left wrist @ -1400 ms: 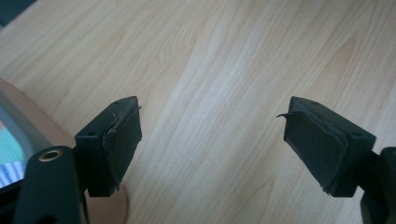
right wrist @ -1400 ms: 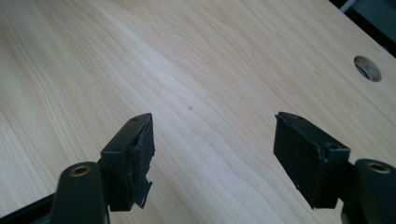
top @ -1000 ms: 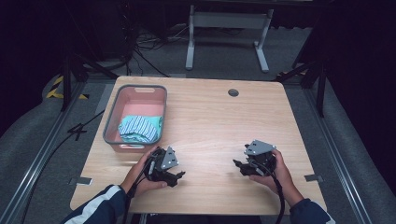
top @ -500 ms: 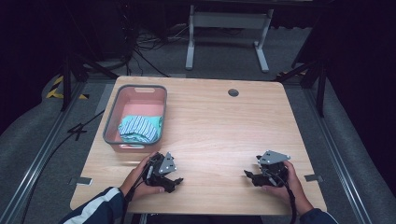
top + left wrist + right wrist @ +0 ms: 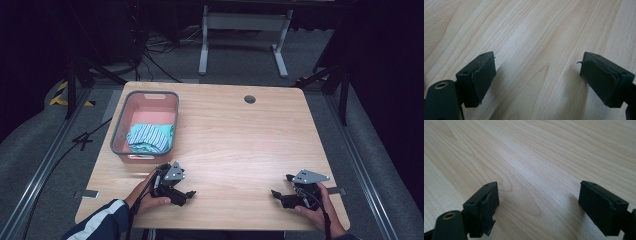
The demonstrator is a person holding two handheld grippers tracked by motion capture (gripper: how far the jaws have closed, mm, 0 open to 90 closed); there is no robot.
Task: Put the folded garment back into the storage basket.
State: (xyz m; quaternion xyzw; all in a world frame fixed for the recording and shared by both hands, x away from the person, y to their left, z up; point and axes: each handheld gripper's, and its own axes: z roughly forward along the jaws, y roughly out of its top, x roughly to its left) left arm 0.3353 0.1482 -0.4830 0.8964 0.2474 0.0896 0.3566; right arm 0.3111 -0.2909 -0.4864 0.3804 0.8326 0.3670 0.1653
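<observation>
A pink basket with a grey rim (image 5: 119, 131) stands on the far left part of the wooden counter (image 5: 240, 145), and a folded cloth with teal and white stripes (image 5: 149, 138) lies inside it, toward the basket's near end. The basket's far half shows its bare pink floor.

Just beyond the basket's near wall, the left hand-held gripper (image 5: 186, 195) rests low at the counter's front edge, held by the person's left hand (image 5: 145, 194), whose dark sleeve with a white stripe (image 5: 102, 224) comes in from the bottom. A grey three-cornered plate sits on top of it. In the left gripper view its jaws stand wide apart, with plain wood grain between them and nothing held; the black pads (image 5: 484, 76) look worn and ragged at the edges.

Well apart from it, near the front right corner, the right hand-held gripper (image 5: 276, 194) lies close to the counter in the person's right hand (image 5: 316, 212), its jaws pointing toward the left gripper. In the right gripper view its jaws are likewise spread wide over bare wood, empty.

A small round dark hole (image 5: 249, 99) marks the counter's far side, right of the basket
</observation>
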